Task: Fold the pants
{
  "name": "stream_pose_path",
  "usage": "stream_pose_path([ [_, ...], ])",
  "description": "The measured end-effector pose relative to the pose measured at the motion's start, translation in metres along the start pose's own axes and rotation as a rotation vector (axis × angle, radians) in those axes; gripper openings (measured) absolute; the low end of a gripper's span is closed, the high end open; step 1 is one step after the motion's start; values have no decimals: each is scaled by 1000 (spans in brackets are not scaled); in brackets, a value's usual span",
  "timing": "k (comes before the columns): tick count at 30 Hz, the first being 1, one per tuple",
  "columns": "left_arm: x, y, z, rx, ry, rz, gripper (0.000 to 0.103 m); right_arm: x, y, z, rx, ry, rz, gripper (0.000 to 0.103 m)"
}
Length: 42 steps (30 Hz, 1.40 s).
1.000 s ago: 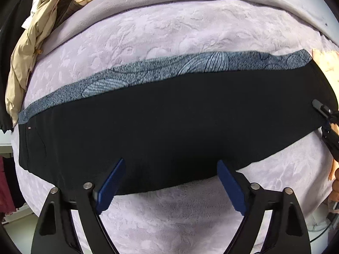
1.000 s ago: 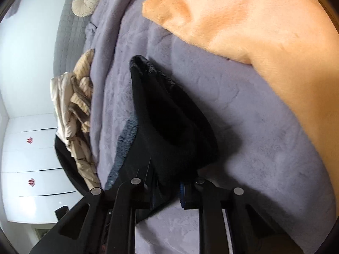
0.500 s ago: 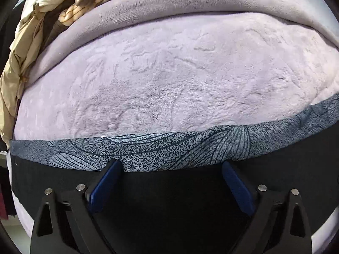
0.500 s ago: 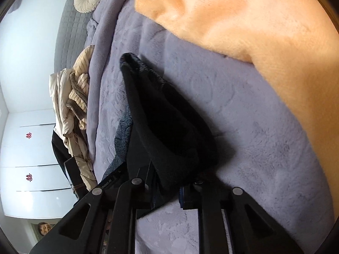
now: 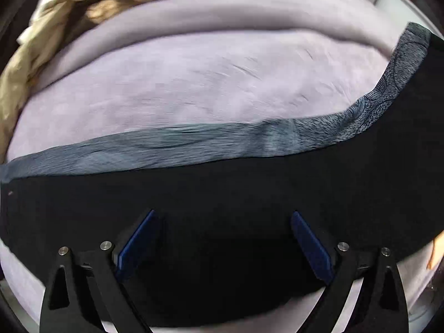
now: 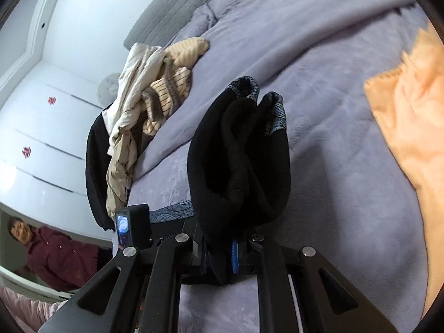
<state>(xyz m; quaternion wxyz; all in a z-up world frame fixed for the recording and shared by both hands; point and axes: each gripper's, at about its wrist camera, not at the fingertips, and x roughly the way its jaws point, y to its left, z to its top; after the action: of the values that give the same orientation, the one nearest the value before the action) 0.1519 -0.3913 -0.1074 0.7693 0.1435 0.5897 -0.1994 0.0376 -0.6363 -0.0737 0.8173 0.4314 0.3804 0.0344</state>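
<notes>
Black pants (image 5: 249, 194) are spread across the lavender bed (image 5: 194, 83). Left gripper (image 5: 222, 238) is held wide apart above them, gripping nothing. Right gripper (image 6: 222, 252) is clamped on a bunched pants end (image 6: 238, 152).

Both wrist views close over bed (image 5: 194, 83), sharing pants (image 6: 238, 152).
</notes>
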Motion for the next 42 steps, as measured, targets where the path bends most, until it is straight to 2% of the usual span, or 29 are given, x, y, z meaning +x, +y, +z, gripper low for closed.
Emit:
stream_pose_path([
  [4,-48,81,-30,-58,-40,40,98,34,87,-16,-192,71,-10,13],
  [7,-72,149,-62,-120,-35,108,98,90,143,-53,-321,172,-42,13],
  [9,-83,192,-86,-168,-12,146,98,143,170,-89,-395,269,-92,13],
  [11,-91,211,-108,-201,0,181,98,200,191,-127,-492,365,-192,14],
  [13,-98,238,-128,-245,19,202,98,237,196,-157,-565,426,-306,22],
  [14,-100,241,-136,-259,24,204,98,251,203,-170,-620,440,-391,26],
  [16,-105,255,-144,-298,29,201,98,249,220,-180,-686,432,-436,38],
  [18,-113,261,-156,-320,31,192,98,226,236,-184,-704,434,-362,56],
  [20,-119,261,-164,-328,43,183,98,201,246,-186,-702,453,-278,64],
  [23,-128,243,-163,-295,79,160,98,175,243,-184,-668,469,-265,73],
  [25,-127,234,-158,-261,86,160,98,164,236,-181,-594,491,-242,74],
  [27,-131,224,-155,-246,75,133,98,153,223,-180,-524,503,-246,80],
  [31,-137,213,-144,-221,45,135,98,144,210,-178,-438,513,-271,80],
  [35,-141,212,-142,-255,38,105,98,143,204,-173,-395,512,-284,80],
  [42,-139,216,-147,-276,56,121,98,145,201,-175,-369,527,-272,80],
])
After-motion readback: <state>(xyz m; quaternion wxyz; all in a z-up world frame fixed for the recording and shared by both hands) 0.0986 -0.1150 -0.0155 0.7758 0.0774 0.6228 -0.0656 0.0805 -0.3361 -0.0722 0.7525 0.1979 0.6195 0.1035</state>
